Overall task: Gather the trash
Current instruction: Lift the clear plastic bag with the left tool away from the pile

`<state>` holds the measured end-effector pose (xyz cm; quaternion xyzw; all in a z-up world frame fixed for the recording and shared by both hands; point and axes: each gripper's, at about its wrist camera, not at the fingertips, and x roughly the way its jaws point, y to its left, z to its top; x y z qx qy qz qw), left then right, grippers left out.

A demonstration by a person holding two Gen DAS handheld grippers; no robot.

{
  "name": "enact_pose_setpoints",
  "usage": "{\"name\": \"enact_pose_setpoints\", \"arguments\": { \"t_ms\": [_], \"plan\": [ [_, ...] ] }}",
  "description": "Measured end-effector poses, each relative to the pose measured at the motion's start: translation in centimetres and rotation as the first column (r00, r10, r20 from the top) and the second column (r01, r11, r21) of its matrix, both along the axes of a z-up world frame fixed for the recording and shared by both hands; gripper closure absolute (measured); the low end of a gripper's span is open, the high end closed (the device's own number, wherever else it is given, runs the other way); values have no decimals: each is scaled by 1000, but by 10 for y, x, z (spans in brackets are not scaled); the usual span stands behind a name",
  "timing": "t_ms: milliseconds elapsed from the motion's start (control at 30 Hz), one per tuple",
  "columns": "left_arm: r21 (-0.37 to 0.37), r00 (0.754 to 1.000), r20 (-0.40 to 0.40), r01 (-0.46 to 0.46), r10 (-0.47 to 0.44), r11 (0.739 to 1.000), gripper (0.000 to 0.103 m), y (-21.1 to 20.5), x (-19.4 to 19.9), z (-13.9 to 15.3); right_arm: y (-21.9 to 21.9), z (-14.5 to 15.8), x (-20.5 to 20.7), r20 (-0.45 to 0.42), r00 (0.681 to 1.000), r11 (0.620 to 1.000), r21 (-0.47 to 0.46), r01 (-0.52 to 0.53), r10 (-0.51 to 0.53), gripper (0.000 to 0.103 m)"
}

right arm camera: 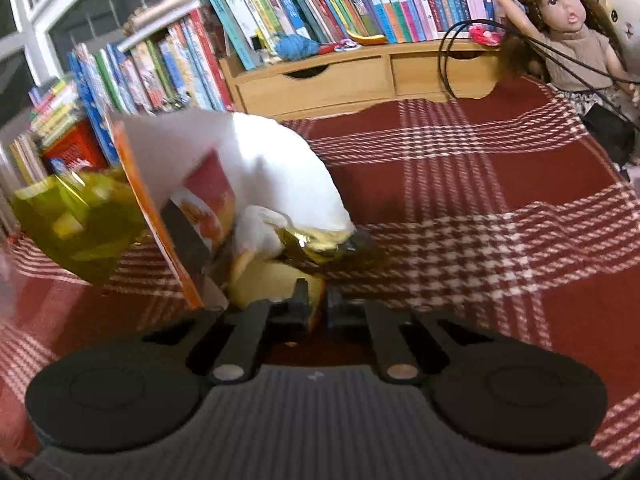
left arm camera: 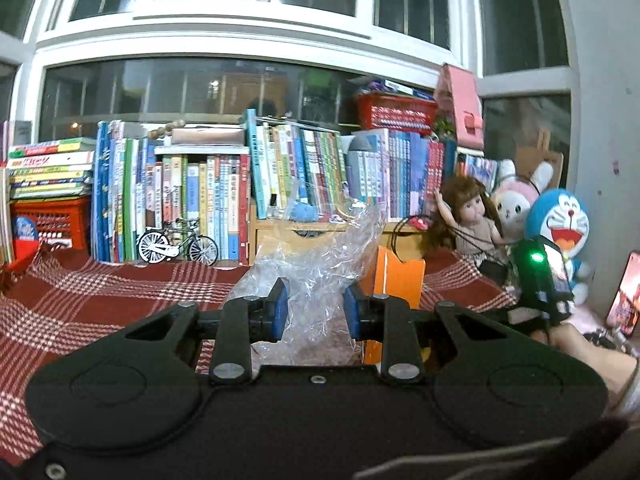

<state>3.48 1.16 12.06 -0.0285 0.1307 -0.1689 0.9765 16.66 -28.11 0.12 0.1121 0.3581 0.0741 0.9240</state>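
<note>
Books fill the back of the scene under a wide window (left arm camera: 240,92), ranged upright along the far edge of a table covered by a red plaid cloth (left arm camera: 100,292). Two red baskets show in the left wrist view: one at the left end (left arm camera: 52,220) and one on top of the books at the right (left arm camera: 396,112). One model bicycle (left arm camera: 178,242) stands before the books, and one wooden drawer unit (right arm camera: 352,80) with two drawers sits under the middle row. At the right sit one doll (left arm camera: 474,216), one white rabbit toy (left arm camera: 516,200) and one blue cat toy (left arm camera: 560,220).

The left tongs (left arm camera: 316,312) pinch one crumpled clear plastic bag (left arm camera: 320,252), held up above the cloth, with an orange carton (left arm camera: 396,276) just behind. The right tongs (right arm camera: 318,308) are pressed together on a yellowish scrap (right arm camera: 276,284) at the base of a trash heap on the cloth: one white tissue (right arm camera: 280,172), one orange-edged printed pack (right arm camera: 200,200) and one green wrapper (right arm camera: 76,216), blurred.
</note>
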Motion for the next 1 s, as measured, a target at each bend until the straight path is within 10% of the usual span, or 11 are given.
{"name": "enact_pose_setpoints", "arguments": {
  "t_ms": [1000],
  "plan": [
    [32, 986, -164, -16, 21, 999, 76, 5, -99, -52, 1, 34, -178, 112, 980, 984, 50, -172, 166, 95]
  ]
}}
